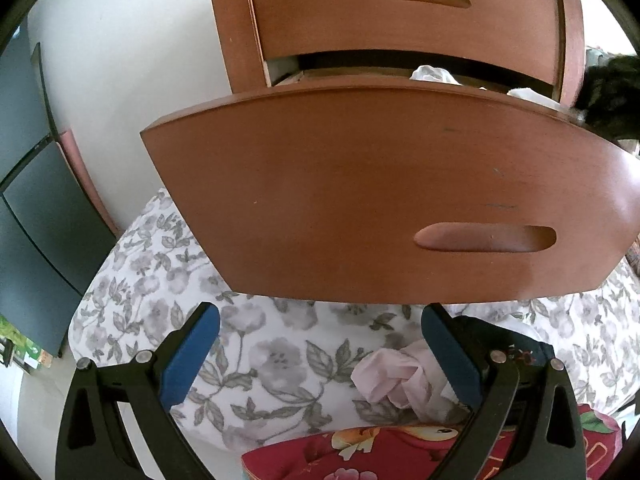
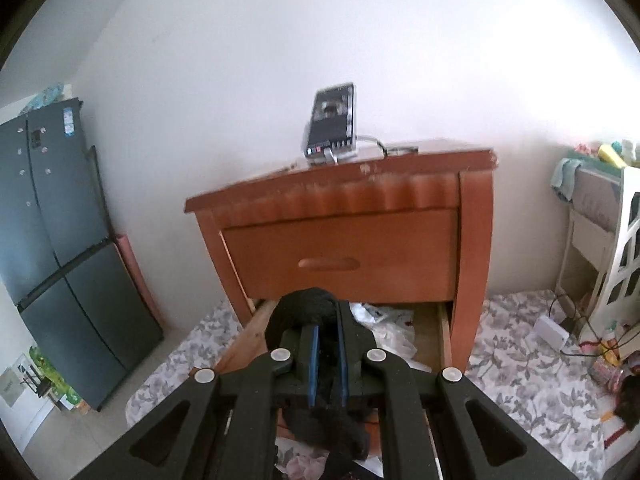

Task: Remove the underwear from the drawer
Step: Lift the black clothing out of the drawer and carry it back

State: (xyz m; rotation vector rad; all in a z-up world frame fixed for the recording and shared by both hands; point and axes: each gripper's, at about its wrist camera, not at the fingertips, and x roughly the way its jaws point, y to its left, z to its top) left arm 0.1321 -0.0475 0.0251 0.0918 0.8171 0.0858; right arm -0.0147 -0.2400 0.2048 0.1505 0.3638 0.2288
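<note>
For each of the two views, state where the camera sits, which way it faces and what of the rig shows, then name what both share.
Left wrist: behind the open left tongs, angled down at the open drawer front and floral sheet.
Right wrist: behind the right tongs, shut on black underwear, facing the nightstand and wall.
Shared: drawer, nightstand, fridge, floral sheet.

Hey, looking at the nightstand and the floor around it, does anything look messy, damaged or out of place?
Yes. The nightstand's top edge is chipped, with pale worn patches. A pink garment lies crumpled on the floral sheet below the open lower drawer, and the drawer's contents look jumbled.
</note>
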